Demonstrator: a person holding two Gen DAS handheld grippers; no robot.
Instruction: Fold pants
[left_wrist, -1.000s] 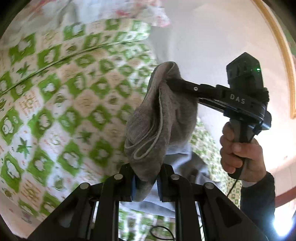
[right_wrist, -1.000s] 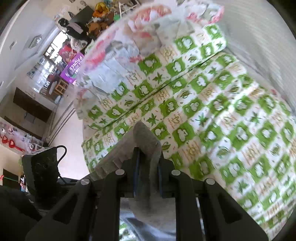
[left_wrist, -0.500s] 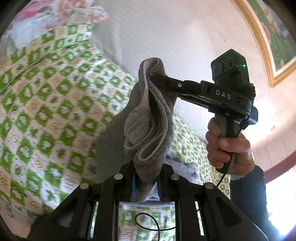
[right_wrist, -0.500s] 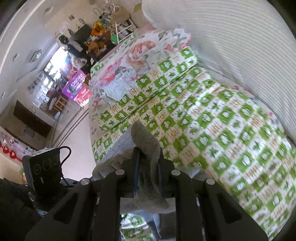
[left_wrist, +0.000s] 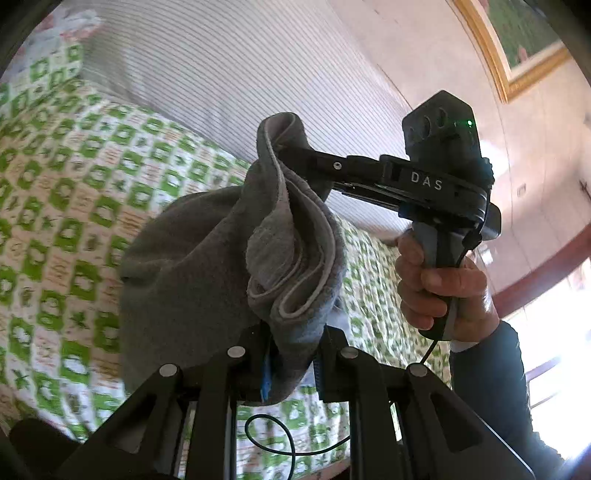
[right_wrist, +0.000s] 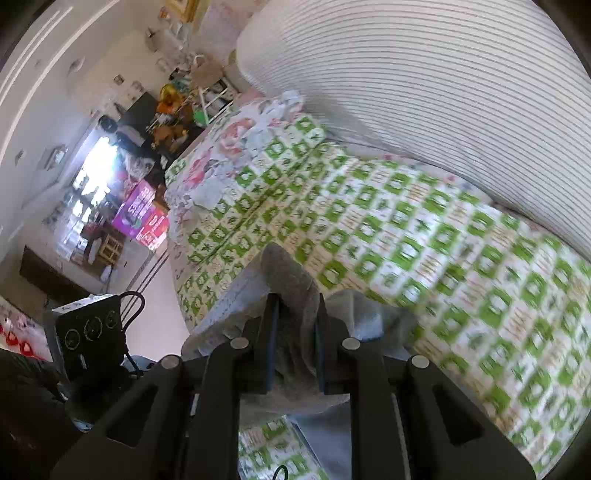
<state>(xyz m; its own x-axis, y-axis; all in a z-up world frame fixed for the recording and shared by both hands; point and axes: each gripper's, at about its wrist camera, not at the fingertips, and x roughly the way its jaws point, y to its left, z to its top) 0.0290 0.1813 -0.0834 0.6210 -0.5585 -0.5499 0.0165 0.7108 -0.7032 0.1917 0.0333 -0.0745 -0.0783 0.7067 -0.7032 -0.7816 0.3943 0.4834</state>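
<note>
The grey pants (left_wrist: 207, 266) hang bunched in the air over the bed, held at two spots. At the bottom of the left wrist view my left gripper (left_wrist: 291, 354) is shut on a thick fold of them. Higher up, my right gripper (left_wrist: 288, 151) clamps another fold, and a hand (left_wrist: 439, 284) grips its handle. In the right wrist view my right gripper (right_wrist: 294, 314) is shut on the grey pants (right_wrist: 288, 273), which poke up between its pads. The left tool's black body (right_wrist: 88, 328) shows at the lower left there.
A green-and-white patterned bed cover (left_wrist: 74, 192) lies below, also seen as the bed cover (right_wrist: 443, 258). A striped cushion (right_wrist: 443, 92) lines the far side. A floral sheet (right_wrist: 236, 147) covers the bed's end, with a cluttered room (right_wrist: 129, 206) beyond. A black cable (left_wrist: 273, 432) loops under the left gripper.
Both grippers have risen and travelled across the bed together, carrying the pants. The views have swung toward the striped cushion. More grey fabric now hangs free to the left.
</note>
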